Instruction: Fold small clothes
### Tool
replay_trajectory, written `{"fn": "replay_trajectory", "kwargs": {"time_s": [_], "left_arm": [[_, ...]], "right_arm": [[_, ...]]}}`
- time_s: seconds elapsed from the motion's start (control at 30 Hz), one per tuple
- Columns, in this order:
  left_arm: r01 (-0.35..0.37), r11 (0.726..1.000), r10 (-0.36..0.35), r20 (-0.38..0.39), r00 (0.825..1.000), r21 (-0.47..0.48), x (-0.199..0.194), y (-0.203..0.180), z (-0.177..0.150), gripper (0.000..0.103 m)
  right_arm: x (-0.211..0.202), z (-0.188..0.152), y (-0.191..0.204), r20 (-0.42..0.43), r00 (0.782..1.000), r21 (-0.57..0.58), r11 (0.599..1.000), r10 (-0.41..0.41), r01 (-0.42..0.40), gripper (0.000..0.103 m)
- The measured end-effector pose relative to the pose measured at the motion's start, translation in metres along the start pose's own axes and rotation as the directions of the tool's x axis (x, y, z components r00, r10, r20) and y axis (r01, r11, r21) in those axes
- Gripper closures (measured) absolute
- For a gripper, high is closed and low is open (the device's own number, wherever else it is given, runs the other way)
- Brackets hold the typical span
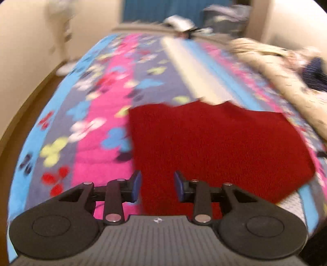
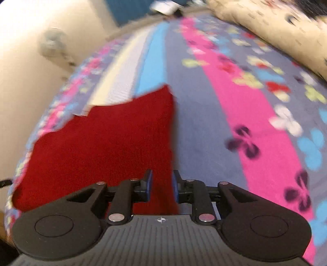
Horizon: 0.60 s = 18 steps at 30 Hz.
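A red knit cloth [image 1: 214, 147] lies flat on the butterfly-patterned bedspread [image 1: 98, 114]. My left gripper [image 1: 157, 185] is open and hovers over the cloth's near left corner, its jaws apart with nothing between them. In the right wrist view the same red cloth [image 2: 106, 147] lies to the left and centre. My right gripper [image 2: 161, 185] is open over the cloth's near right edge, with red fabric showing in the gap between the jaws. Both views are blurred by motion.
A cream patterned pillow or quilt [image 1: 276, 67] lies along the right side of the bed, also in the right wrist view [image 2: 276, 26]. Dark bags and white items [image 1: 222, 16] sit past the far end. A cream wall [image 1: 24, 41] runs along the left.
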State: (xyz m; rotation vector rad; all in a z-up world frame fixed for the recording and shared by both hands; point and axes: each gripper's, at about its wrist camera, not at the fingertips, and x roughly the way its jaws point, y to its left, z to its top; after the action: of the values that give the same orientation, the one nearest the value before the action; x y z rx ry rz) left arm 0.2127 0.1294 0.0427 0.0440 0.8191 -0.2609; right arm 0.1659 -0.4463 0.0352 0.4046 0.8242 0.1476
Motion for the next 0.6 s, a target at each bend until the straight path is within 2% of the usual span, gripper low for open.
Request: {"fn": "replay_trajectory", "kwargs": {"time_s": [0.07,0.1,0.17,0.2,0.23,0.4,0.6], "left_arm": [[0.041,0.995,-0.038,-0.032,0.999,0.095,0.004,-0.016,-0.005,0.065],[0.053,0.988,-0.039,-0.096,0.995,0.148,0.014,-0.025,-0.010,0.065],[0.031,0.970,0.029,-0.241,0.970,0.240,0.038,-0.038,-0.025,0.066],[0.006,0.951,0.072,-0.243,0.967,0.308,0.043,-0.046,-0.030,0.066],[0.001,0.940,0.079,-0.221,0.972,0.341,0.042,-0.052,-0.029,0.066],[0.002,0.957,0.064,-0.218,0.974,0.290,0.043,-0.050,-0.023,0.065],[-0.006,0.954,0.073,-0.213,0.974,0.299,0.044,-0.050,-0.022,0.065]], "right_arm": [[0.003,-0.001,0.006,-0.012,0.999,-0.054,0.998,0.031,-0.032,0.080],[0.007,-0.004,0.010,-0.036,0.999,-0.084,0.996,0.025,-0.028,0.080],[0.031,-0.012,0.013,-0.160,0.984,-0.153,0.987,-0.073,0.048,0.085],[0.042,-0.017,0.013,-0.212,0.969,-0.185,0.979,-0.123,0.084,0.086],[0.044,-0.018,0.016,-0.213,0.968,-0.211,0.973,-0.136,0.090,0.087],[0.038,-0.012,0.021,-0.160,0.979,-0.205,0.974,-0.127,0.093,0.086],[0.032,-0.002,0.027,-0.078,0.989,-0.178,0.978,-0.122,0.107,0.083]]}}
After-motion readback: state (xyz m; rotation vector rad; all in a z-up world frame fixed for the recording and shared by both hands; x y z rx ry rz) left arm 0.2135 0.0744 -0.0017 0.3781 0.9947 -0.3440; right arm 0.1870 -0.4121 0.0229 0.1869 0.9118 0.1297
